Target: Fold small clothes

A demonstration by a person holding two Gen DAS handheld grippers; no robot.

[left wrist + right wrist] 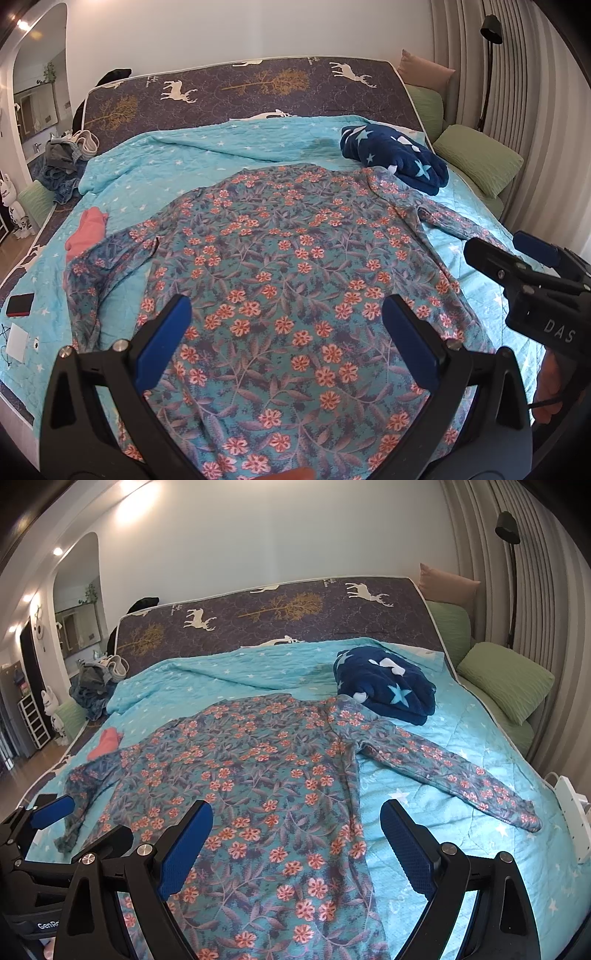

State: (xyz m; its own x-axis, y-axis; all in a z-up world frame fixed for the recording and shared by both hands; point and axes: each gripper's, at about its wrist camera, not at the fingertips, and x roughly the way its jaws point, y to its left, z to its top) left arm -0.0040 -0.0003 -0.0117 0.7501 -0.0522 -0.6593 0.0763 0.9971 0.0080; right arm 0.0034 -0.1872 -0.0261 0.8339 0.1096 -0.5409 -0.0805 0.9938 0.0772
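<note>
Floral shirt (266,775) spread flat on quilt (461,738), both sleeves out

White letters "DAS" are showing on the right gripper (517,254) body; "GenRo", cut off, is showing on the left gripper (48,823) body.
</note>
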